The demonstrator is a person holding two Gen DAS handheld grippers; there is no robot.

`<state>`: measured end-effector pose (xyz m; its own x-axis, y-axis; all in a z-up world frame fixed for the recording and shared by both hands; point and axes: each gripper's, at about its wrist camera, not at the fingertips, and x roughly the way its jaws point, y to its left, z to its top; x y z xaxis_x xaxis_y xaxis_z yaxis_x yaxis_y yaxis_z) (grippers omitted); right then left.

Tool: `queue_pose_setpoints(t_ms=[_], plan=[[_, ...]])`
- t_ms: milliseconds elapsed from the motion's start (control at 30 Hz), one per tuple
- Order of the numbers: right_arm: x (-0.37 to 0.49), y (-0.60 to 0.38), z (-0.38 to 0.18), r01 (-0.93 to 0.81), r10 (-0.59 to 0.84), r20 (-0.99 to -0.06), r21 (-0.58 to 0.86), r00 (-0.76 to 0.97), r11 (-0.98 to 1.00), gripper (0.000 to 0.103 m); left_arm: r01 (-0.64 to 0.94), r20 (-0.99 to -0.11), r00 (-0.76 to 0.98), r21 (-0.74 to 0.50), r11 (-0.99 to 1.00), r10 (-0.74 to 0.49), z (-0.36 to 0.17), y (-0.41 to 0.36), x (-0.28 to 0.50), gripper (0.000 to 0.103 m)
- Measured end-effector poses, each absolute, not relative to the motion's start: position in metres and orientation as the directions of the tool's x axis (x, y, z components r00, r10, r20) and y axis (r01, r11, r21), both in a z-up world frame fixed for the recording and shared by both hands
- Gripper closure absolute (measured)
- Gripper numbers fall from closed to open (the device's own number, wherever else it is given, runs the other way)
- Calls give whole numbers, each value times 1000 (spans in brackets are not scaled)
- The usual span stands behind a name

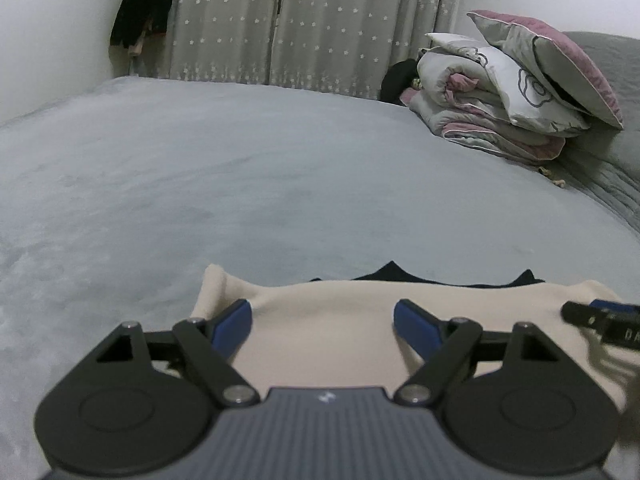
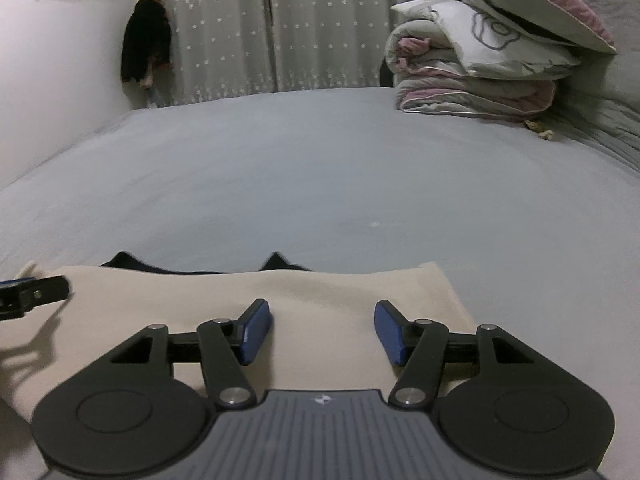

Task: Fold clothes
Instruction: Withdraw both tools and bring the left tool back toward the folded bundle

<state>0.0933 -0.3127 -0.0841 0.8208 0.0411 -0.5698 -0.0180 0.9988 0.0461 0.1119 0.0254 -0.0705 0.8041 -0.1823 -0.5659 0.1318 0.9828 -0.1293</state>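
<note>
We hold the left gripper (image 1: 322, 322) and right gripper (image 2: 323, 330) side by side, both spread wide and grasping nothing, just above the cream garment (image 1: 332, 320). It lies flat at the bed's (image 1: 280, 168) near edge, long axis running left-right, dark cloth (image 1: 392, 272) peeking beyond its far hem.
</note>
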Motion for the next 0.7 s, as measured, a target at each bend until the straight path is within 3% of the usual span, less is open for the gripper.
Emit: queue_pose_setpoints(t_ms=[367,467,700], plan=[[74,-339,-66,25,4,-566,43,825,999,45,137,-557,810,-124,983,-184,-55,45,95,20],[68,-346,-62,36,-6,-564,43,825,998,44,133,-550,814,-134,982,-186,-48,48,88,12],[54,-348,-46,33,-8,-545,37,838,999,44,121,-557,808,-168,978,-195,-29,55,75,6]])
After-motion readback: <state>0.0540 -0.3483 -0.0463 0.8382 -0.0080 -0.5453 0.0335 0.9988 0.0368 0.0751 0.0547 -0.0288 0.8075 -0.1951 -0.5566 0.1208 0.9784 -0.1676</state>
